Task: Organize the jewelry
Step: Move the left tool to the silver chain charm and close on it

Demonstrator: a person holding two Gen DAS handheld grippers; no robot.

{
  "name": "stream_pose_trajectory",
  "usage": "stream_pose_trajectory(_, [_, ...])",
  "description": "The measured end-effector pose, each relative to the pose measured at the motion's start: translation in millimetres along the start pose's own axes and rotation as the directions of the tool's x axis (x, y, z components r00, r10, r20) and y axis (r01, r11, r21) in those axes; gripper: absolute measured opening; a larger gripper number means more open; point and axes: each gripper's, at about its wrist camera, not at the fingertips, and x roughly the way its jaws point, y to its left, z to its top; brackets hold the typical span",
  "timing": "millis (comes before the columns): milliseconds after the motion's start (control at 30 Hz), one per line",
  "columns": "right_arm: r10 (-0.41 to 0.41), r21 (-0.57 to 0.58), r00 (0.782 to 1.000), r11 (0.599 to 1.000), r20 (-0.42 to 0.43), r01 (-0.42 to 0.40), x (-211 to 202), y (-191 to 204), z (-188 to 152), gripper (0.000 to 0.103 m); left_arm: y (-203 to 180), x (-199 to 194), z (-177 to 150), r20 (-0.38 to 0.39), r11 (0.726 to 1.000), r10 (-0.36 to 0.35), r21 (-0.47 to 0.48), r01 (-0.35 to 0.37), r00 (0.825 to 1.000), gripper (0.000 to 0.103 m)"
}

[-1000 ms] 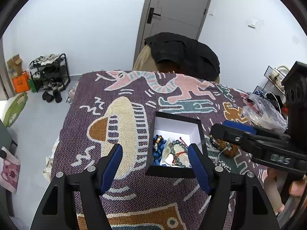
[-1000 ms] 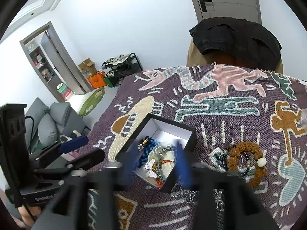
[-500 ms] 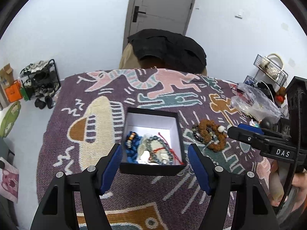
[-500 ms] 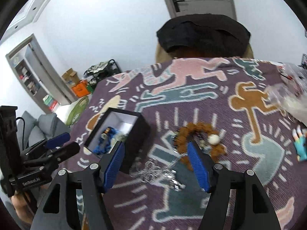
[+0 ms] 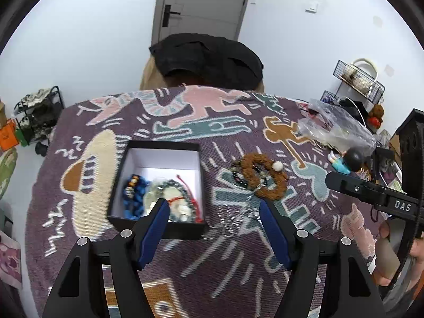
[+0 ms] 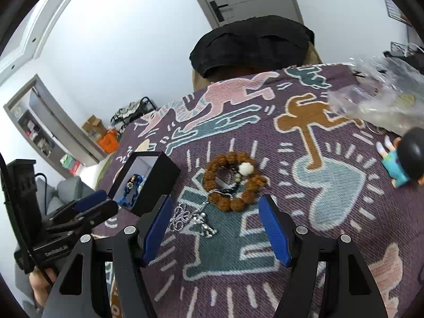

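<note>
A black box (image 5: 159, 228) with a white lining holds blue beads (image 5: 133, 192) and a grey bead bracelet with red cord (image 5: 180, 198). It also shows in the right wrist view (image 6: 155, 182). On the patterned cloth lie a brown bead bracelet (image 6: 233, 182) with a white bead, dark beads inside it, and a silver chain (image 6: 190, 218). The bracelet (image 5: 261, 176) and chain (image 5: 235, 216) show in the left wrist view too. My left gripper (image 5: 214, 206) is open and empty near the box's front edge. My right gripper (image 6: 214, 206) is open and empty just before the brown bracelet, over the chain.
A clear plastic bag (image 6: 381, 98) and a small doll (image 6: 405, 156) lie at the cloth's right side. A chair with a black garment (image 5: 206, 61) stands behind the table. A wire rack (image 5: 357, 79) is at the far right.
Both grippers moved right and closer to the table. The right gripper now hangs over the silver chain, near the brown bracelet. The box sits further left in both views.
</note>
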Motion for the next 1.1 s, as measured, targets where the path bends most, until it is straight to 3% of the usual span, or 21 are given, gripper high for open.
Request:
stream_pose_trajectory(333, [-0.042,0.058,0.999,0.997,0.023,0.041,-19.1,-30.4,-21.2,0.068,-44.5,31.6,-6.1,-0.065,0.998,-0.011,0.056,0.015,0.998,0.071])
stream_pose_trajectory(533, [-0.003,0.088,0.999,0.996,0.036,0.0,-29.5,-40.8,-28.2,0.068,-63.8,53.7,-4.3,-0.095,0.996,0.054,0.07,-0.048,0.994,0.071])
stream_pose_trajectory(867, [-0.033,0.15,0.998,0.988,0.052,0.025,-38.8,-67.5,-35.0,0.068,-69.3,91.6,-8.2,-0.135,0.99,0.135,0.046,-0.13,0.981,0.071])
stream_pose_trajectory(1100, [-0.056,0.198,0.998,0.979,0.031,0.049,-30.8,-85.2,-40.4,0.068,-71.0,110.0,-12.7,-0.144,0.969,0.246,0.06,-0.24,0.959,0.07])
